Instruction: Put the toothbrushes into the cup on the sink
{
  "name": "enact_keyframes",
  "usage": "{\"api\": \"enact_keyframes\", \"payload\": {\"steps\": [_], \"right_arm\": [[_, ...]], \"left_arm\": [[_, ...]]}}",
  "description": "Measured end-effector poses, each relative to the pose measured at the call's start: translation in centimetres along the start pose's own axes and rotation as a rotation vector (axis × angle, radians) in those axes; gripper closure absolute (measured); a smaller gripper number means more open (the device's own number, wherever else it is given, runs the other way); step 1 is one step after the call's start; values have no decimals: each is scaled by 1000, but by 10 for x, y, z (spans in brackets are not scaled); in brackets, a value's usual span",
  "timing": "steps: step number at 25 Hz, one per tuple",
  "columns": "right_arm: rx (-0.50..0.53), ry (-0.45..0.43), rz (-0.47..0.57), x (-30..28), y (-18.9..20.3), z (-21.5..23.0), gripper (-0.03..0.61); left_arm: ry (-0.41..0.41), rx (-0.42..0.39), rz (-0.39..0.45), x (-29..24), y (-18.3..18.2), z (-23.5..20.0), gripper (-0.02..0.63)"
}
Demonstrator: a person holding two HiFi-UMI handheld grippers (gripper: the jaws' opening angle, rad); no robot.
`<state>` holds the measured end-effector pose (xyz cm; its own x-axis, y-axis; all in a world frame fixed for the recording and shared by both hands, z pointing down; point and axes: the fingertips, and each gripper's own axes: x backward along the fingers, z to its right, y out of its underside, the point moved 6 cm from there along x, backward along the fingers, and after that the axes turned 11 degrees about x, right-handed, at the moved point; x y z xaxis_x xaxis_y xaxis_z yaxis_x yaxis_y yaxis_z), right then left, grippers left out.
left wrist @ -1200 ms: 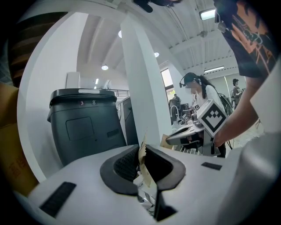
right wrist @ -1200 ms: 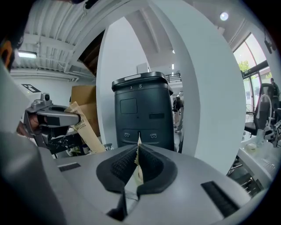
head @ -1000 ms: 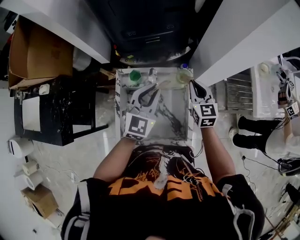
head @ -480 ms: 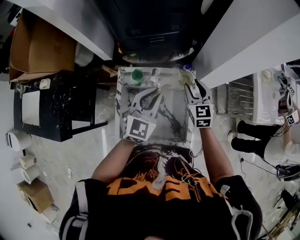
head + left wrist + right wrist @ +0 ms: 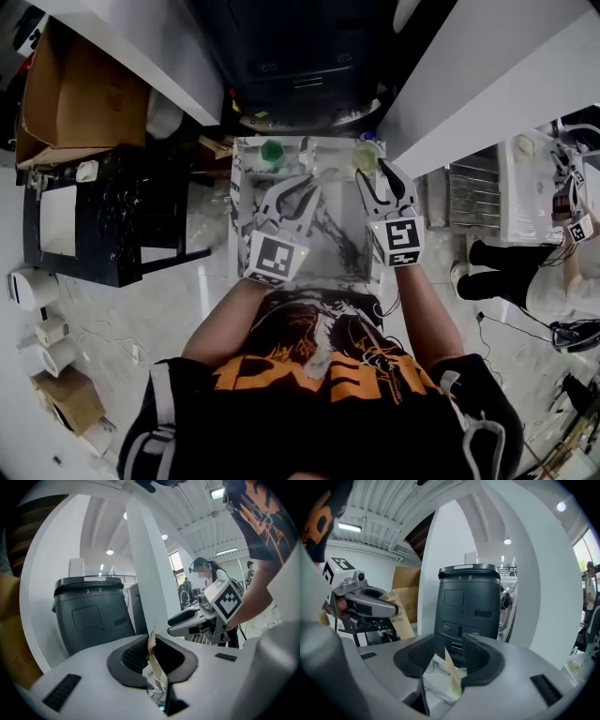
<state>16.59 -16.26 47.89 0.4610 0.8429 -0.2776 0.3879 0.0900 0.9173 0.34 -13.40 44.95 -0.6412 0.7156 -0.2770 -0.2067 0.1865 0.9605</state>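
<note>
Toothbrush packet [image 5: 152, 649], brown paper, is clamped between the pads of my left gripper [image 5: 298, 192], held above the sink [image 5: 347, 246]. My right gripper [image 5: 377, 178] is opening over the cup [image 5: 365, 156] at the sink's back right corner. A second packet [image 5: 451, 674] stands between its jaws, pads clear of it. Recommendation: lift the right gripper straight up, then lower the left packet end-down into the cup before release.

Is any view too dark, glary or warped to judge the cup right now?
Head view: evenly lit, sink small but sharp, edges bowed by the wide lens. Left gripper view: black ring round the frame, pillar skewed, ceiling lamp blown out. Right gripper view: same ring and warp; cup low in frame, slightly soft.
</note>
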Motion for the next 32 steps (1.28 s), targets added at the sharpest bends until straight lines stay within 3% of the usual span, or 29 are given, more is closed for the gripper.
{"api": "enact_keyframes", "payload": {"steps": [15, 24, 32], "right_arm": [[69, -84, 152, 25, -81, -38, 421], [71, -127, 259, 29, -110, -61, 531], [74, -150, 255, 25, -117, -73, 556]], "left_arm": [[-26, -24, 108, 45, -30, -19, 558], [-55, -18, 145, 70, -35, -28, 558], [-72, -17, 148, 85, -33, -35, 558]]}}
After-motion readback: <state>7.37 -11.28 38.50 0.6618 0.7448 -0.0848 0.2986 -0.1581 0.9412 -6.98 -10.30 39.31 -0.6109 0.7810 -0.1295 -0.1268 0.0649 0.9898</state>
